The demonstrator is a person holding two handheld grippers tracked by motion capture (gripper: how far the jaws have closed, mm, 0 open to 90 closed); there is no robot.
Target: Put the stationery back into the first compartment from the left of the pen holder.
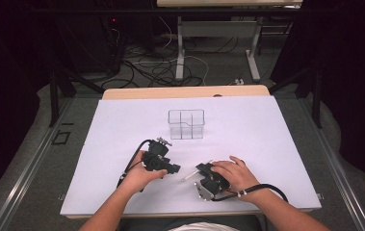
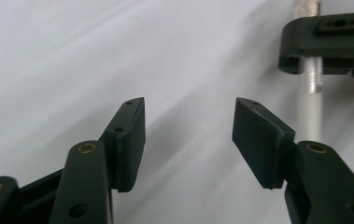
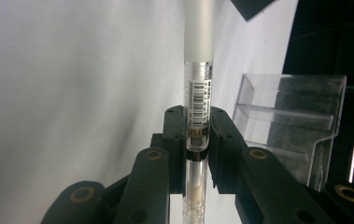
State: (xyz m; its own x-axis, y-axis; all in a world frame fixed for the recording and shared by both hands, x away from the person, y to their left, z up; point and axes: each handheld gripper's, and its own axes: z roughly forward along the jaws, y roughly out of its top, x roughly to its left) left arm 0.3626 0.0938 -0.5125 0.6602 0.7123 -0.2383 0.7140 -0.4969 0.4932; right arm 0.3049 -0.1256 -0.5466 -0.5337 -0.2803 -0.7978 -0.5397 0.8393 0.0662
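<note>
A pen (image 3: 198, 70) with a frosted white cap and a clear barrel is clamped between the jaws of my right gripper (image 3: 198, 123), which is shut on it. In the high view the right gripper (image 1: 202, 170) lies low near the front of the white table (image 1: 122, 125), the pen (image 1: 189, 176) sticking out to its left. My left gripper (image 1: 175, 169) sits just left of the pen's tip. Its jaws stand apart with nothing between them (image 2: 188, 135). Past its right jaw, the pen (image 2: 313, 93) runs through the other gripper's black jaws (image 2: 326, 44).
A clear plastic organizer (image 1: 186, 124) with several compartments stands at the middle of the table, behind both grippers, and looks bare inside. It shows at the right in the right gripper view (image 3: 289, 121). Cables and table legs lie on the floor beyond the far edge.
</note>
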